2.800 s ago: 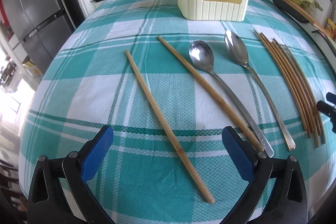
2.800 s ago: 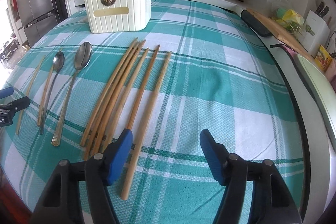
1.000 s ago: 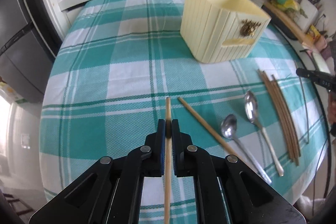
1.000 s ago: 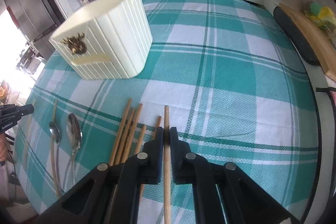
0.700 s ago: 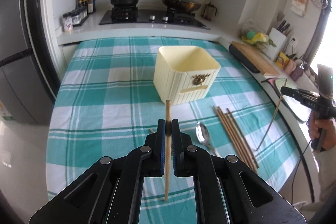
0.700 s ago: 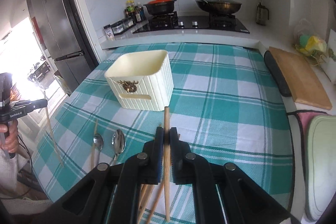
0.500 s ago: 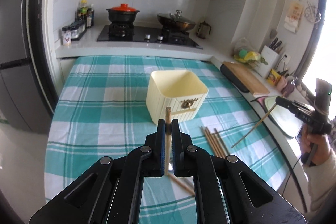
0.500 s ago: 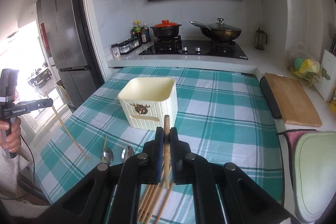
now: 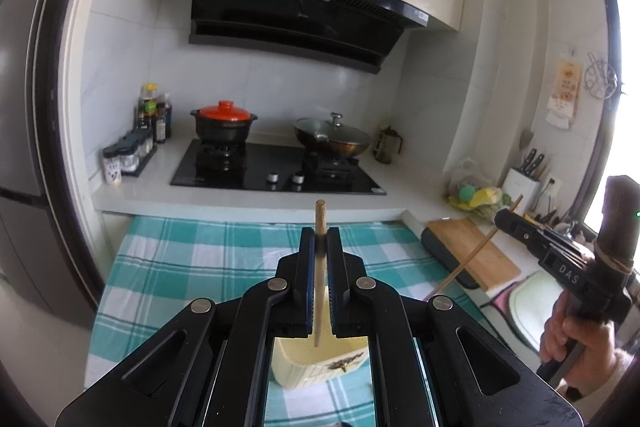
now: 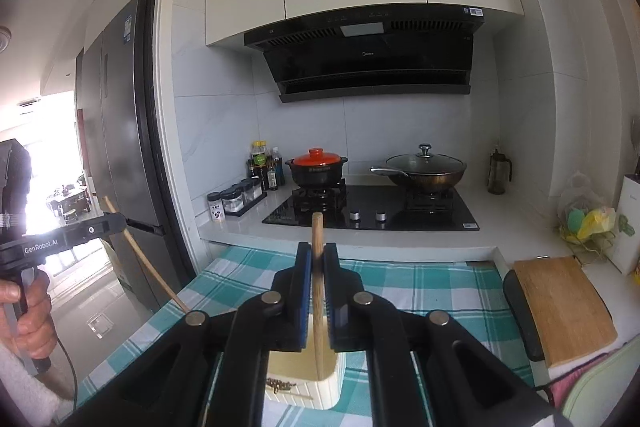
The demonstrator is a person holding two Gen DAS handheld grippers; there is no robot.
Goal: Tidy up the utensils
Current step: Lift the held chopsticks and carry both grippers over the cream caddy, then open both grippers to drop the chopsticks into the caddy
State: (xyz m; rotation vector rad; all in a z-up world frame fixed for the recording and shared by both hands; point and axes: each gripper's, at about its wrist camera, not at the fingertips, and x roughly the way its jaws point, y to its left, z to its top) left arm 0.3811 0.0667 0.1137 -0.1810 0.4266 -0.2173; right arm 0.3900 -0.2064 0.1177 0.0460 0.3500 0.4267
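Bamboo is clamped in both of my tongs. My left gripper (image 9: 319, 267) has its blue pads closed on one chopstick (image 9: 319, 227), which stands near upright, its lower tip hanging over the open mouth of the cream utensil holder (image 9: 316, 363). My right gripper (image 10: 317, 291) is closed the same way on a second chopstick (image 10: 317, 235), its lower end also showing against the holder's interior (image 10: 300, 359); whether either tip is past the rim or only above it, I cannot tell.

Step in hand, as I judge it: delivery of one chopstick per hand into the holder. The next move calls for lowering each stick straight down inside the walls, then parting the pads only once the tips are below the rim.

Open room: the teal checked tablecloth (image 9: 192, 259) lies bare to the left of the holder and behind it. To the right, a wooden cutting board (image 10: 560, 307) lies near the table edge. The two grippers work close together over one opening, so they risk crossing sticks.
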